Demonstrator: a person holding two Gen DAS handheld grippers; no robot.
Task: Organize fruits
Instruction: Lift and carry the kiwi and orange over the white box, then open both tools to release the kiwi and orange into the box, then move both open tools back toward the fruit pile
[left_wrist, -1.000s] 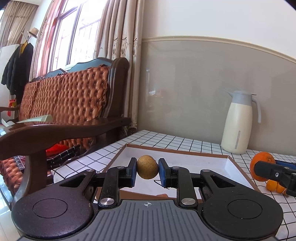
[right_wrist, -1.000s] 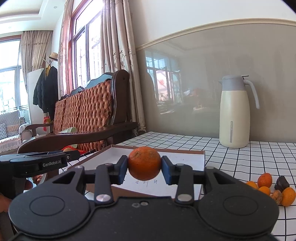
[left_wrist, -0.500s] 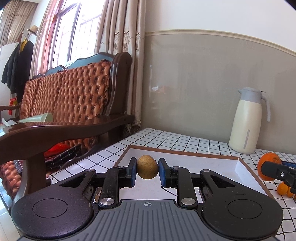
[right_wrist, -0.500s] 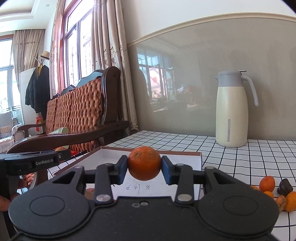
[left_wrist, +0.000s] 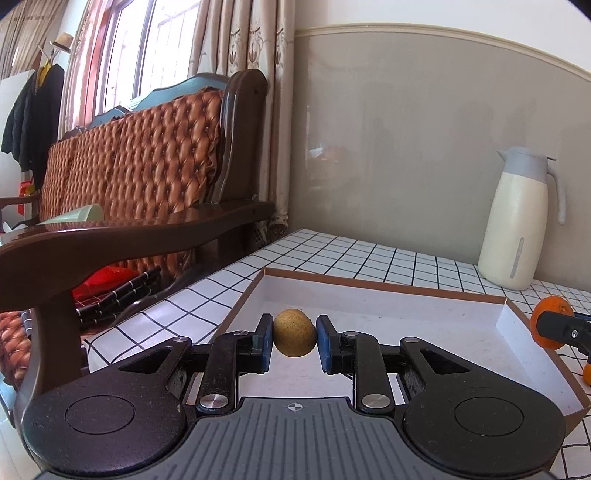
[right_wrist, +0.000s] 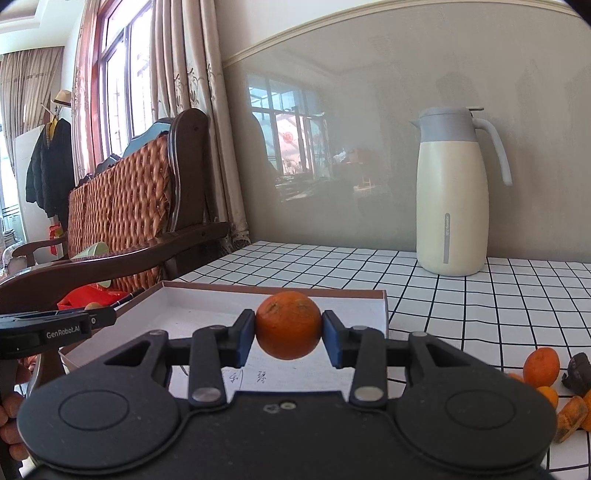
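Note:
My left gripper (left_wrist: 294, 334) is shut on a small tan-brown round fruit (left_wrist: 294, 332), held just above the near left part of a shallow white box (left_wrist: 384, 317) with a brown rim. In the right wrist view my right gripper (right_wrist: 289, 326) is shut on an orange (right_wrist: 289, 325) over the box's (right_wrist: 207, 306) near side. That orange (left_wrist: 546, 319) also shows at the right edge of the left wrist view, in the other gripper. The box floor looks bare apart from handwriting near its front.
A cream thermos jug (right_wrist: 452, 199) stands at the back of the checked tablecloth (right_wrist: 461, 306). Several small oranges and dark pieces (right_wrist: 550, 380) lie on the table to the right. A wooden sofa with a quilted brown cushion (left_wrist: 140, 162) stands beyond the table's left edge.
Both grippers have moved forward with their fruits, further over the box and slightly lower. The box and the jug look nearer. Neither grip has changed.

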